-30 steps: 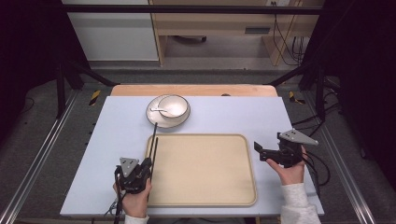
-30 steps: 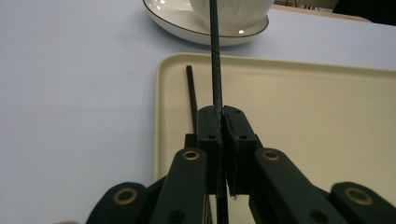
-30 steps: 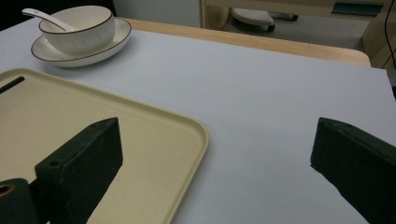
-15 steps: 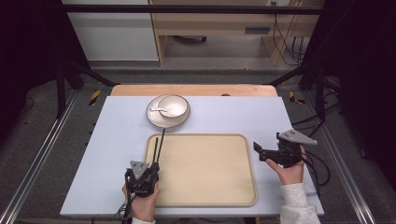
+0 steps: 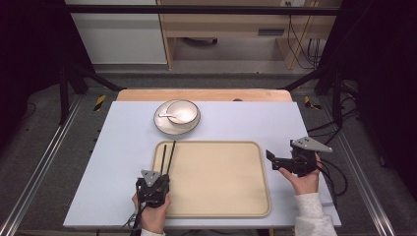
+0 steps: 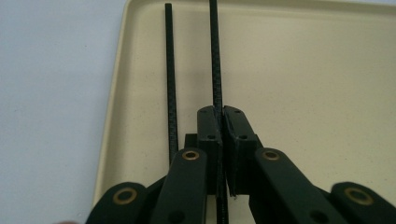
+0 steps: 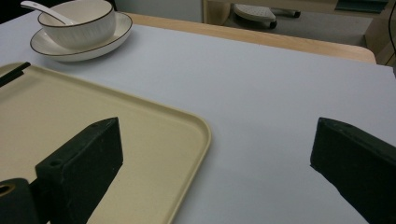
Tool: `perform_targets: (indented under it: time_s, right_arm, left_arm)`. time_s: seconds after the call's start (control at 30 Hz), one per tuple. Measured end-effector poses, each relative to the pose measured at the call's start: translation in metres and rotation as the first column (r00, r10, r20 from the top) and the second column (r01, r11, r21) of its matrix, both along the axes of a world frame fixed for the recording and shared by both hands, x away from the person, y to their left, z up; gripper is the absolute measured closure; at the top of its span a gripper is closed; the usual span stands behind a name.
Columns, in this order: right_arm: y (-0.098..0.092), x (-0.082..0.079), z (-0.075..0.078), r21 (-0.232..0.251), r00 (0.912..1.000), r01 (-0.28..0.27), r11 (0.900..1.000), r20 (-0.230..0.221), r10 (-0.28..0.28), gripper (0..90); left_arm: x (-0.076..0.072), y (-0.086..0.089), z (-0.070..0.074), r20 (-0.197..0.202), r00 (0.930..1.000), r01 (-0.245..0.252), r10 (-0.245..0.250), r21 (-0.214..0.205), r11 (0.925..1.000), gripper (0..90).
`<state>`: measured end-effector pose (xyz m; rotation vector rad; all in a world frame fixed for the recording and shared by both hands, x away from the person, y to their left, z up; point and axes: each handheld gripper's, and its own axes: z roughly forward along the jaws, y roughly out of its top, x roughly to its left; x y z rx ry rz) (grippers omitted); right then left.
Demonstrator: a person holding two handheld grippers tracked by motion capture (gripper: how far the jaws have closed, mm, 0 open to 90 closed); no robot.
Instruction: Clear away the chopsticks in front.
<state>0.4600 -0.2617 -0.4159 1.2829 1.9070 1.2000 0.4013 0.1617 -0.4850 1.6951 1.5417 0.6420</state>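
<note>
Left gripper (image 6: 219, 140) clamps one black chopstick (image 6: 215, 56) over the tray (image 5: 216, 206).
Chopstick's long axis runs straight ahead of the jaws; second chopstick (image 6: 171, 79) parallel, left; right gripper (image 7: 215, 154) wide open, empty.

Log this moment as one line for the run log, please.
left gripper: shut on one chopstick | other chopstick: lying beside it on tray | right gripper: open, beside tray | bowl: on plate

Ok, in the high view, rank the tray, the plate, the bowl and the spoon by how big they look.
1. Tray, by far the largest.
2. Plate.
3. Bowl, sitting on the plate.
4. Spoon, smallest, resting in the bowl.
</note>
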Motion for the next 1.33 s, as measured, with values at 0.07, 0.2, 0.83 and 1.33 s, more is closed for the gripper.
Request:
perform_targets:
  time_s: [0.07, 0.2, 0.83, 1.33]
  right_arm:
    - [0.0, 0.0, 0.0, 0.001, 1.0, 0.0, 1.0, -0.001, 0.0, 2.7]
    - [0.001, 0.0, -0.001, -0.001, 1.0, 0.0, 1.0, -0.002, 0.0, 2.8]
    - [-0.002, -0.002, 0.001, 0.004, 0.9999, 0.007, 1.0, 0.01, -0.007, 2.5]
    - [-0.013, -0.003, -0.001, 0.018, 0.9994, 0.034, 0.9993, 0.001, -0.034, 1.7]
  left_arm:
    - [0.0, -0.001, -0.001, -0.009, 0.9999, -0.003, 0.003, 0.009, 1.0, 85.6]
    - [0.001, -0.002, 0.0, -0.018, 0.9998, 0.003, -0.003, 0.017, 0.9999, 85.3]
    - [0.02, 0.032, 0.033, 0.096, 0.9751, 0.202, -0.2, -0.014, 0.9793, 51.4]
    - [0.044, 0.089, 0.044, 0.152, 0.9437, 0.302, -0.294, -0.033, 0.9528, 18.9]
